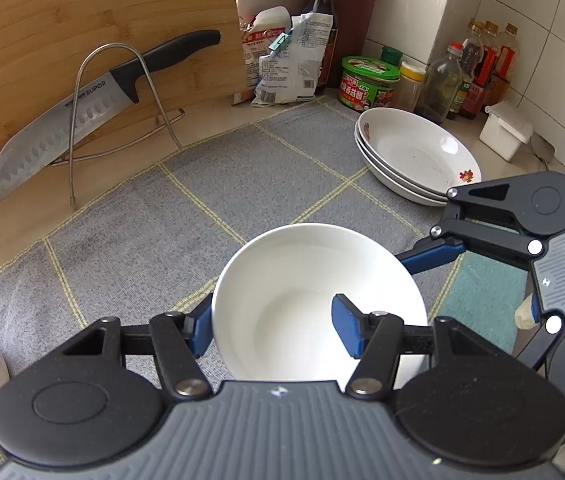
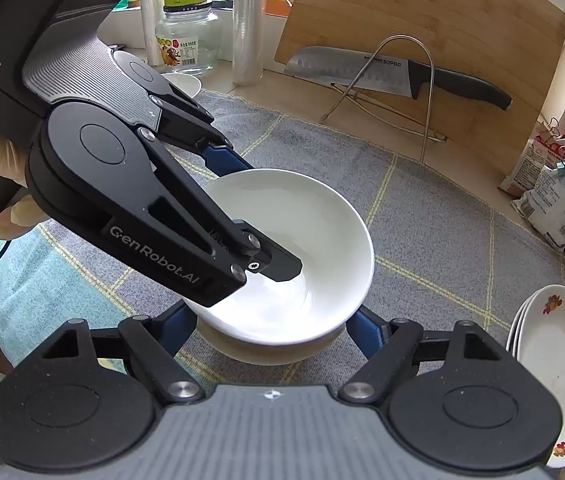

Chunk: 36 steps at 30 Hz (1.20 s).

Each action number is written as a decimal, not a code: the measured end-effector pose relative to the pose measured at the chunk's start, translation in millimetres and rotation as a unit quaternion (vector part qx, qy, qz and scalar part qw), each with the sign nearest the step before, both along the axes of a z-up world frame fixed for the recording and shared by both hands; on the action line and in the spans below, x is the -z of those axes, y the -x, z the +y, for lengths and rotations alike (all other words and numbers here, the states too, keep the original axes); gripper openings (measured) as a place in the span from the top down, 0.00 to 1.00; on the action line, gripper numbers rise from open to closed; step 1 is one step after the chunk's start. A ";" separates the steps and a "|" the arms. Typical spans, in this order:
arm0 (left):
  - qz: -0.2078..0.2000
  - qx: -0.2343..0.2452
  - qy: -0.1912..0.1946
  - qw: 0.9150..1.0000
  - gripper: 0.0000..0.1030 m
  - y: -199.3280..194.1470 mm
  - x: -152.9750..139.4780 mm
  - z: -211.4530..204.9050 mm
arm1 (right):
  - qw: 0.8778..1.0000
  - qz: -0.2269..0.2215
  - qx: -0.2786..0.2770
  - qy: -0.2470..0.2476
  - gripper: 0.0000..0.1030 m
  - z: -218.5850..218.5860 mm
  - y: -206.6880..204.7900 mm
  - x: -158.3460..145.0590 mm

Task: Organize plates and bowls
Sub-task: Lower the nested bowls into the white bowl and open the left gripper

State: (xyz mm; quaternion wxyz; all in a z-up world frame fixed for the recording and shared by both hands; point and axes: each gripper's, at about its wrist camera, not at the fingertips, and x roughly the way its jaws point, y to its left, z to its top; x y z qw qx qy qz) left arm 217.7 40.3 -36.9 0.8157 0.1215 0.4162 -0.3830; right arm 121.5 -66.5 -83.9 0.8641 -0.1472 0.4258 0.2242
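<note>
Left gripper (image 1: 274, 326) pinching white bowl (image 1: 306, 280) wall, one finger inside. Right gripper (image 2: 272, 326) fingers clasp bowl's outside. Bowl over grey checked cloth (image 1: 202, 184); flowered plate stack (image 1: 418, 156) at 2 o'clock.

"SUPOR" on knife blade (image 1: 62, 132), left of frame. In right wrist view, left gripper (image 2: 242, 208) reads "GenRobot.AI" on its arm, "DAS / Data Acquisition System" on body, upper left.

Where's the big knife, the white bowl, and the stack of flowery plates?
knife (image 1: 62, 132): left wrist view, on its blade.
white bowl (image 1: 302, 280): left wrist view, on its inside wall.
stack of plates (image 1: 414, 152): left wrist view, inside the top plate.
</note>
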 end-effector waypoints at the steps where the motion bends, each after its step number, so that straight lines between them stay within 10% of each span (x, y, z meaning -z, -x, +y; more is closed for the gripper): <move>1: 0.000 0.001 -0.001 1.000 0.43 0.3 0.2 -0.6 | 1.000 0.002 0.000 -0.002 0.18 -0.6 -1.3 0.1; 11: 0.000 -0.001 0.004 1.000 0.43 -0.9 2.5 -1.7 | 1.000 0.004 0.001 -0.007 0.17 -1.0 -3.1 1.8; 15: -0.009 -0.001 0.008 1.000 0.38 -0.2 1.6 -1.4 | 1.000 -0.010 -0.002 -0.003 0.00 0.3 0.6 3.3; 36: -0.056 -0.088 0.031 0.994 0.21 24.7 -17.7 51.7 | 0.996 -0.055 0.058 -0.026 0.00 -15.7 7.8 -6.5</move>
